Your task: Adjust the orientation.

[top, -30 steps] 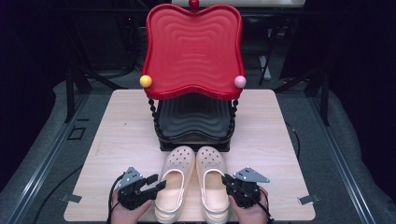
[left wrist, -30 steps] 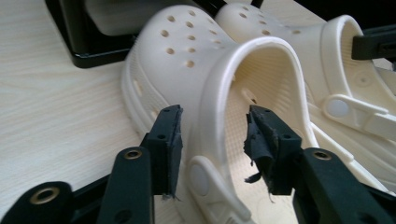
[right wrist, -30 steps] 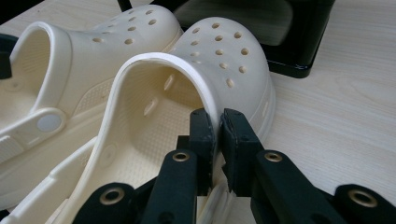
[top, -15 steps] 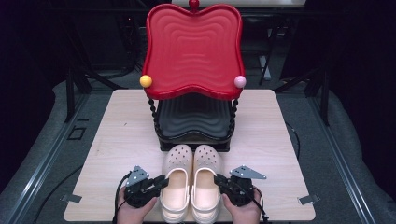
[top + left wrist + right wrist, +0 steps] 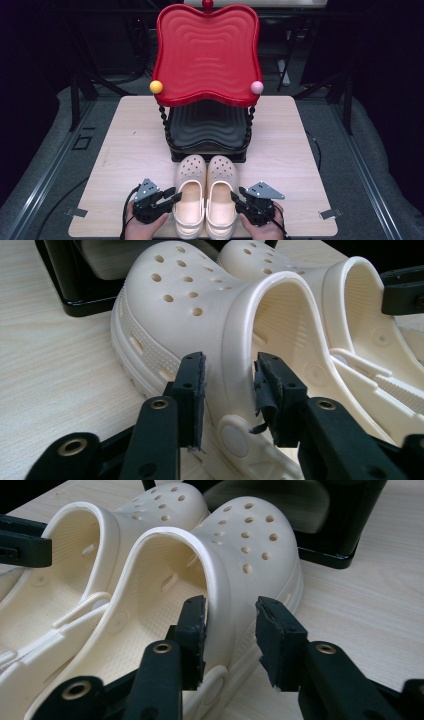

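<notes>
Two cream clogs lie side by side at the table's front, toes toward the rack: the left clog (image 5: 190, 192) and the right clog (image 5: 221, 192). My left gripper (image 5: 172, 194) straddles the outer side wall of the left clog (image 5: 200, 305), one jaw inside and one outside, with a small gap on the outer side. My right gripper (image 5: 236, 195) stands astride the outer wall of the right clog (image 5: 250, 545) the same way. Both clogs rest flat on the table, and their walls look unsqueezed. A hand holds each gripper at the bottom edge.
A two-level rack stands mid-table just beyond the toes, with a red wavy top tray (image 5: 207, 55) and a black lower tray (image 5: 207, 127). Bare wooden table (image 5: 125, 135) stretches to either side of it. The table's front edge is right below the hands.
Over the last second the two clogs came together from slightly splayed to parallel and touching, and both grippers moved inward with them. Since half a second ago little has moved.
</notes>
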Motion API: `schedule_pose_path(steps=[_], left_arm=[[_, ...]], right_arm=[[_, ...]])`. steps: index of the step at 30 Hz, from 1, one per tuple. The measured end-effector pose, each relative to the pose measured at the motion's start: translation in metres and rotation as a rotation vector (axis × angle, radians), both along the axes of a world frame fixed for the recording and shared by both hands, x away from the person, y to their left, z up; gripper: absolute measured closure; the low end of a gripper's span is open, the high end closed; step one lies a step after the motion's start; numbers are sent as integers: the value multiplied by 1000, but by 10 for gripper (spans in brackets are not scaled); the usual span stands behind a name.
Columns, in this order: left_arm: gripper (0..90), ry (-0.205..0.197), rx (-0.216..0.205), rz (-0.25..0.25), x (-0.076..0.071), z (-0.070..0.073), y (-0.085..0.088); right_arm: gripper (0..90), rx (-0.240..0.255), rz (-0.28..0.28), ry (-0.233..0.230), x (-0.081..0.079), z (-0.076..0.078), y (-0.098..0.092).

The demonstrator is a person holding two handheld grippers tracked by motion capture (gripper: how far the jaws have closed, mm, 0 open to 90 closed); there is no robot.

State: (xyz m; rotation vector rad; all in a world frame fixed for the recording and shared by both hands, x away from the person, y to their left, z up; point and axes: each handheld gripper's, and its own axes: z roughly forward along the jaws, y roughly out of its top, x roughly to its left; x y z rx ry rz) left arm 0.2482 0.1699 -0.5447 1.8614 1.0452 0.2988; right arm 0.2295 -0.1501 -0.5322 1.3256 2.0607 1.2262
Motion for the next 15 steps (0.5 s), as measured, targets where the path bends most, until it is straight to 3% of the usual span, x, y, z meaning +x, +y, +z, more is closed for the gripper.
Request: schedule_pose_path(steps=[2,4,5,8,11,13,14,15], left_arm=[[631,7,-14,1,0,0,0],[631,-3,2,7,-1,0,-1],[632,-5,5,0,-1,0,-2],[631,-7,12,4,-2,-1,-4],[610,-8,28,15,-2,-3,-7],[600,-14,32,19,-2,-5,-8],[597,-13,36,21,-2,-5,-8],[597,-14,32,29,-2,-6,-8]], right_arm=[[615,-4,1,-7,-1,0,-1],[601,-15,2,9,-2,1,-1],[589,-11,-10,-25,-2,-2,1],[582,-25,-6,13,-3,-2,1],[597,-21,-10,1,-1,-5,5],[603,-44,-1,23,-1,-5,6],[605,-32,-17,-7,0,-8,9],[605,-56,2,37,-1,-5,8]])
